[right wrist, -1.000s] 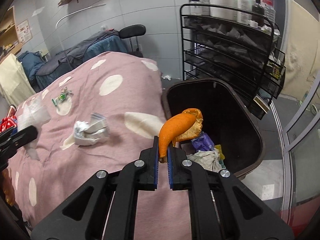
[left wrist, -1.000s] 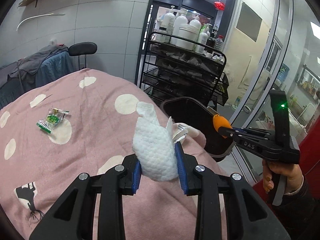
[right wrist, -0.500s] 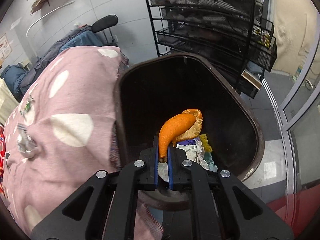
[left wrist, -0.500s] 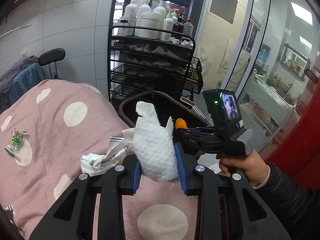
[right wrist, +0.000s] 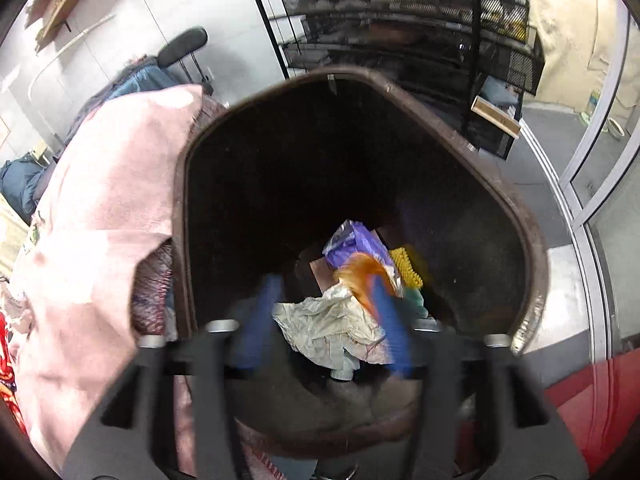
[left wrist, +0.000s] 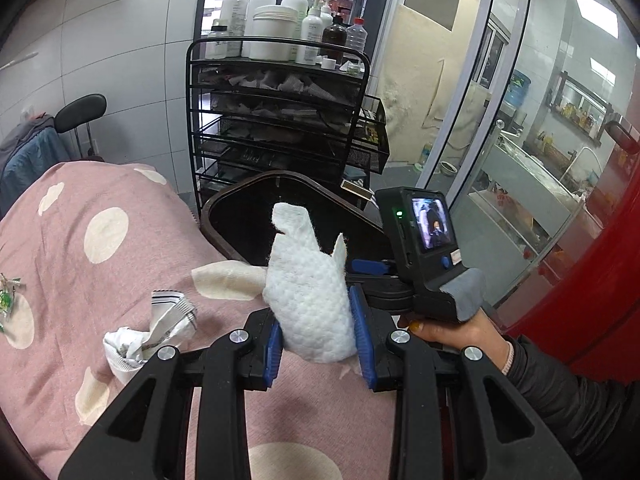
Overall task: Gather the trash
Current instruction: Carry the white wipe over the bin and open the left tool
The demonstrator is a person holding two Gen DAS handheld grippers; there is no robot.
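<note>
1. The wipe (left wrist: 310,300), a white quilted wad, stands upright at centre of the left wrist view, clamped between the blue pads (left wrist: 273,350) of the left gripper (left wrist: 318,344). The jaws are narrowly set and press on both sides of the wipe.
2. The peel (right wrist: 360,276), an orange blur in the right wrist view, lies against the inner face of the right-hand pad of the right gripper (right wrist: 324,328). These jaws are opening and stand wide apart. The blur prevents a firm reading, but the peel appears to be loose of the pads.
3. The bin (right wrist: 532,240), dark with a brown rim, fills the centre of the right wrist view, directly beneath the right gripper. Its bottom holds crumpled paper (right wrist: 324,324), a purple wrapper (right wrist: 352,244) and a yellow item (right wrist: 408,268).
4. In the left wrist view the bin (left wrist: 248,196) sits just beyond the wipe, at the edge of the blanket (left wrist: 100,280).
5. The blanket is pink with pale dots. A crumpled wrapper (left wrist: 148,332) lies on it at lower left of the frame. A green wrapper (left wrist: 6,300) lies at the far left edge.
6. A hand (left wrist: 460,328) at right of the left wrist view grips the right gripper's handle.
7. A black wire rack (left wrist: 280,120) stands behind the bin, with white bottles (left wrist: 272,20) on its top shelf.
</note>
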